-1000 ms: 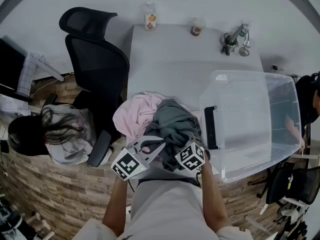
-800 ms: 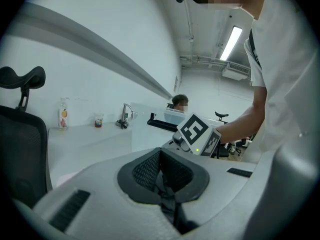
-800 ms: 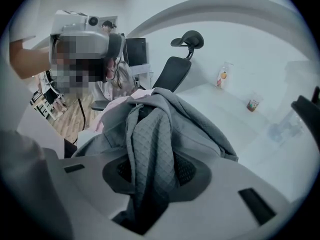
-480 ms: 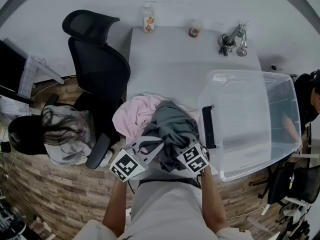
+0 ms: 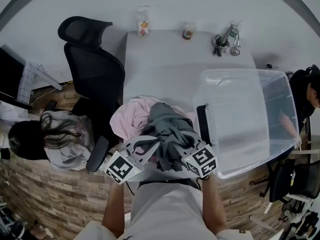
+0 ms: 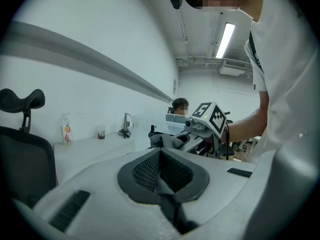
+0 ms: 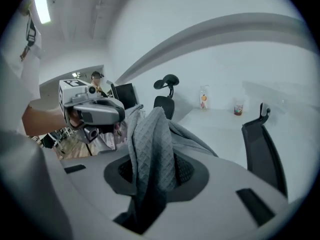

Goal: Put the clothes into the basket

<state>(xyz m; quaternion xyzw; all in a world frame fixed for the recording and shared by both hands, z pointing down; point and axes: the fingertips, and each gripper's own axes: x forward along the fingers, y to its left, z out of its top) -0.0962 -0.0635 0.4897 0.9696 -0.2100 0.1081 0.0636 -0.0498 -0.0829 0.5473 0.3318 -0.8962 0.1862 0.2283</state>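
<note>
Though illegible, bottle label (image 5: 143,26) beyond garment (image 5: 167,129)

The left hand-held gripper (image 6: 160,158) pinches grey cloth (image 6: 167,194) — jaws together.

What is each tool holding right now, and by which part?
Both hold the grey garment: the right tool pinches a thick bunched fold, the left tool a thin fold.

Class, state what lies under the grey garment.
A pink garment shows beneath the grey garment on its left side; whatever else lies underneath is covered.
</note>
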